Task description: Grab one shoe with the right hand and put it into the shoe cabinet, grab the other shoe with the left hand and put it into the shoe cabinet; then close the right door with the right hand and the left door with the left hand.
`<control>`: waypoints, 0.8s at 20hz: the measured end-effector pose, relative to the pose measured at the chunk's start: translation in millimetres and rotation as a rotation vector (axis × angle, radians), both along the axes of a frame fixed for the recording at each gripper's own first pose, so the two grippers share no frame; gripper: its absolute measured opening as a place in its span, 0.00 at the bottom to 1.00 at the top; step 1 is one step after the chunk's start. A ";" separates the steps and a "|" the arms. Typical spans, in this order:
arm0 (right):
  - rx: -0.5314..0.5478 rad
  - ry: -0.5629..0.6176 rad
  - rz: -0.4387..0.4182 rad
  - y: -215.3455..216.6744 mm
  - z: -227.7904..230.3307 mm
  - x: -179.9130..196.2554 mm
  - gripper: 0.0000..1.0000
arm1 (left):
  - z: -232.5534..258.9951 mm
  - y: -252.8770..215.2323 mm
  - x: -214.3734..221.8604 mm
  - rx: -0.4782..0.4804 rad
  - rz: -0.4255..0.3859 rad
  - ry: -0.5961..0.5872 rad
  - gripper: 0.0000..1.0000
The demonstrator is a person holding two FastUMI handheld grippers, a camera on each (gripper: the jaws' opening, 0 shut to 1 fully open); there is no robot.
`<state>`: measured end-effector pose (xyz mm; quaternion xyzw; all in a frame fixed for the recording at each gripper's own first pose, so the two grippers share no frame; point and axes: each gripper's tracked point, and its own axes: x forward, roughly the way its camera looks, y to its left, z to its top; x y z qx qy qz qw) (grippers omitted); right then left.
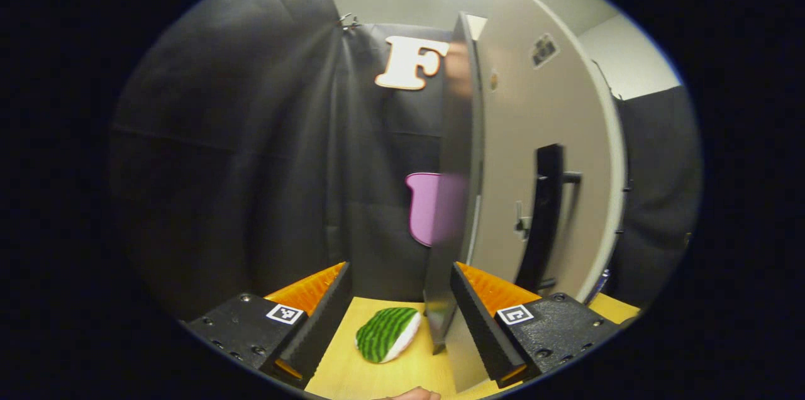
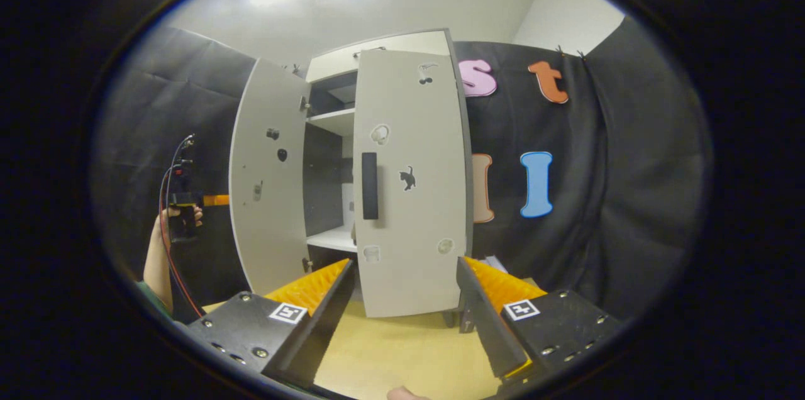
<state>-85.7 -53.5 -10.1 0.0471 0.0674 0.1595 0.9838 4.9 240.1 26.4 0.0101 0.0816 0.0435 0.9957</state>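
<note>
In the left gripper view, the shoe cabinet's left door (image 1: 541, 136) swings out, its outer face and black handle (image 1: 546, 217) turned to me. Its free edge (image 1: 454, 186) stands between the fingers of my open left gripper (image 1: 399, 274), close to the right-hand finger (image 1: 475, 318). The right gripper view shows the cabinet from the front: the right door (image 2: 412, 199) is almost shut and the left door (image 2: 264, 186) is wide open. My right gripper (image 2: 405, 265) is open and holds nothing, a short way in front of the right door. Something white (image 2: 347, 199) sits dimly on a shelf inside.
A green striped object with a white edge (image 1: 387, 334) lies on the wooden table (image 1: 352, 375) beside the left door's foot. In the right gripper view, a hand holds the left gripper (image 2: 181, 208) behind the open door, red and black cables trailing. Black cloth walls surround the cabinet.
</note>
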 end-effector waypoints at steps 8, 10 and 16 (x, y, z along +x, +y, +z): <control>-0.046 -0.073 0.033 5.1 18.9 -12.1 0.98 | 2.8 -22.3 -2.1 0.083 0.092 0.041 0.88; -0.042 -0.070 0.031 7.2 18.5 -13.3 0.95 | 2.0 -29.0 -3.2 0.087 0.083 0.045 0.88; -0.050 -0.051 0.036 14.8 10.2 -11.2 0.95 | -1.6 -50.9 -0.8 0.045 0.031 0.047 0.88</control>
